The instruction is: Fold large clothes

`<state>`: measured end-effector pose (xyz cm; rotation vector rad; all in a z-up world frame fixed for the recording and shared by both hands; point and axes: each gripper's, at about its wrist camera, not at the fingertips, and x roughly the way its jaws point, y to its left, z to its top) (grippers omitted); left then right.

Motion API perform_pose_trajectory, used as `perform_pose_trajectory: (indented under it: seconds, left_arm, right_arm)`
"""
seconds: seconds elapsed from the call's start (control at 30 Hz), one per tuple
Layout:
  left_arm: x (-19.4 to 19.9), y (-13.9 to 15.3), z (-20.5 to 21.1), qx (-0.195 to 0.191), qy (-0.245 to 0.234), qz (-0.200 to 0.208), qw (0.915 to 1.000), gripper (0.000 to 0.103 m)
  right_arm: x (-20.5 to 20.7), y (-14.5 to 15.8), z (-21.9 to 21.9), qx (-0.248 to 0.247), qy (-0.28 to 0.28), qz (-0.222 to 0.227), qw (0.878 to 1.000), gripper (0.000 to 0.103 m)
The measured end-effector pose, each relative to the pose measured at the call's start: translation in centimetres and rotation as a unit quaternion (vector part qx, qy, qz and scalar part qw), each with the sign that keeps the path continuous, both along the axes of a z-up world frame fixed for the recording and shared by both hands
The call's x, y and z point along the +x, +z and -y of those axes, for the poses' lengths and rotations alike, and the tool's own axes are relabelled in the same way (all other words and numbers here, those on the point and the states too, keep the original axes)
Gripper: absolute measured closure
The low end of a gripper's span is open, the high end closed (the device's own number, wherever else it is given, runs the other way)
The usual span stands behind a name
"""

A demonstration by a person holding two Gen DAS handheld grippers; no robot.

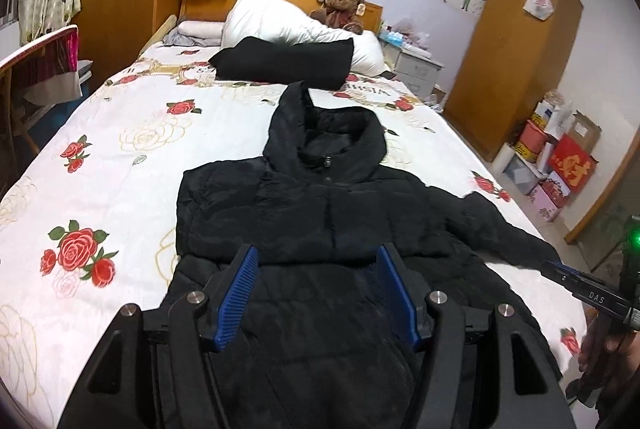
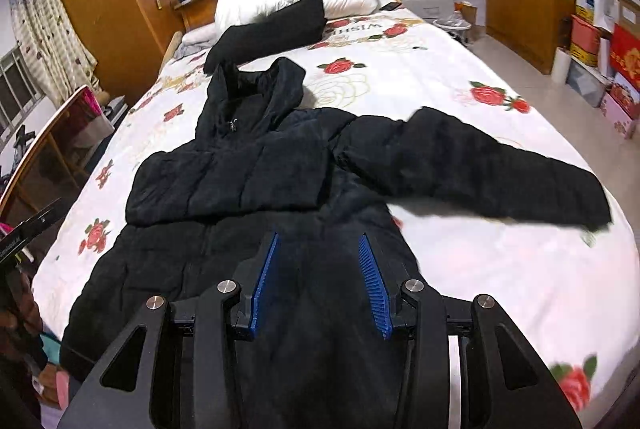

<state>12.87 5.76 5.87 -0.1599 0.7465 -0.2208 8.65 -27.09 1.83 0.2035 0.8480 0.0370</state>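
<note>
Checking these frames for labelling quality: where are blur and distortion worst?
Left wrist view: fisheye bends the bed's edges, corners vignette black, jacket fairly sharp. Right wrist view: motion smear on the sleeve cuff and the near rose print.

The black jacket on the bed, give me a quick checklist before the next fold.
1. Black jacket lies flat, front up: ok.
2. One sleeve already folded across the chest: ok.
3. Other sleeve still spread sideways: not ok.
4. Left gripper open, nothing held: ok.
5. Right gripper open, nothing held: ok.
6. Hood smoothed: cannot tell.
</note>
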Motion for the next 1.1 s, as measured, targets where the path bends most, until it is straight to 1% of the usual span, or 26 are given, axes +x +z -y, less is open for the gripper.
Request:
perform_pose_trajectory:
  seconds: [0.2, 0.27, 0.37, 0.43, 0.5, 0.63, 0.83, 1.1]
  left_arm:
    - [-2.4, 0.4, 1.5, 0.012, -0.006, 0.008, 0.9999, 0.040]
    - [-3.2, 0.4, 2.1, 0.014, -0.008, 0.008, 0.9998, 0.040]
    - [-3.3, 0.1, 2.8, 0.015, -0.010, 0.002, 0.9998, 0.040]
    - [-3.0, 0.0, 3.3, 0.019, -0.011, 0.000, 0.9998, 0.040]
    - [-2.9, 0.0, 3.8, 0.023, -0.012, 0.001, 0.9997, 0.039]
    - [-2.2, -0.3, 4.6, 0.027, -0.012, 0.002, 0.9996, 0.039]
    - [-0.5, -1.1, 5.8, 0.030, -0.007, -0.004, 0.9995, 0.039]
    - [2.2, -2.2, 7.5, 0.043, -0.011, -0.009, 0.9990, 0.039]
  right_arm:
    - [-3.5, 0.5, 2.1, 0.000, -0.029, 0.009, 1.000, 0.061]
    - [-3.9, 0.4, 2.9, 0.002, -0.040, 0.007, 0.999, 0.061]
    - [-4.3, 0.2, 4.3, 0.006, -0.058, 0.003, 0.998, 0.061]
    - [-4.5, 0.2, 5.2, 0.010, -0.067, 0.004, 0.998, 0.059]
    - [-4.6, 0.2, 6.1, 0.014, -0.077, 0.007, 0.997, 0.042]
    - [-4.5, -0.3, 8.0, 0.023, -0.095, 0.007, 0.995, 0.042]
    - [-4.0, -2.3, 12.3, 0.043, -0.142, -0.012, 0.989, 0.042]
    - [-2.4, -5.9, 19.0, 0.066, -0.211, -0.043, 0.974, 0.042]
